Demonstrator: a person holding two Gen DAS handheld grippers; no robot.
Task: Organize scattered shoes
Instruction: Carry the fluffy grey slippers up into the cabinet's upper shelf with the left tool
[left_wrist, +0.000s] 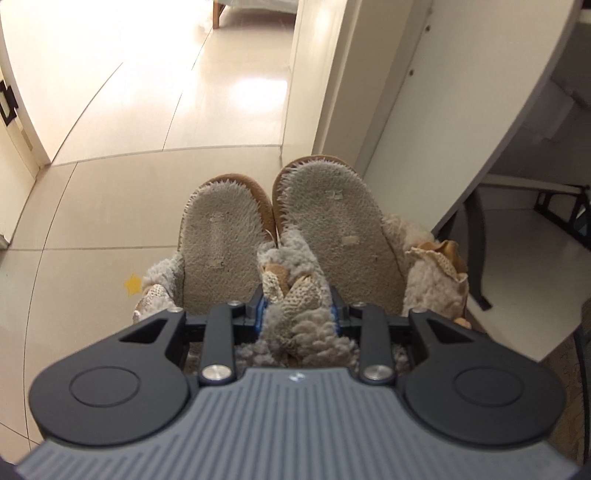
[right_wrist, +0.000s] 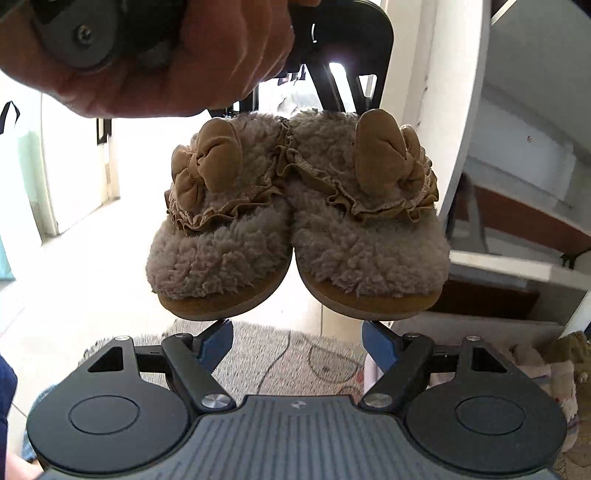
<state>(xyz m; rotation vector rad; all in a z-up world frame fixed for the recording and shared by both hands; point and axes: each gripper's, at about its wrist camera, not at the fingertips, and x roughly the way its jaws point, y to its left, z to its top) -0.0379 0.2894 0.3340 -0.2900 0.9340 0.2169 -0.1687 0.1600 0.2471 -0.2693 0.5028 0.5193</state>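
Note:
Two fluffy beige slippers with tan bows hang side by side in the air. In the left wrist view their worn insoles face me, the left slipper (left_wrist: 218, 236) and the right slipper (left_wrist: 340, 221), and my left gripper (left_wrist: 298, 306) is shut on their fleecy inner edges pinched together. The right wrist view shows the same pair from the toe side, one slipper (right_wrist: 221, 236) beside the other (right_wrist: 369, 236), hanging below a person's hand (right_wrist: 166, 55) on the left gripper's handle. My right gripper (right_wrist: 297, 343) stands open just below the toes, touching nothing.
A white cabinet side (left_wrist: 406, 92) and open white shelves (right_wrist: 517, 184) rise on the right. A black metal leg (left_wrist: 480, 258) stands by them. Pale floor tiles with a yellow star sticker (left_wrist: 133, 285) stretch left. A speckled rug (right_wrist: 288, 358) lies below.

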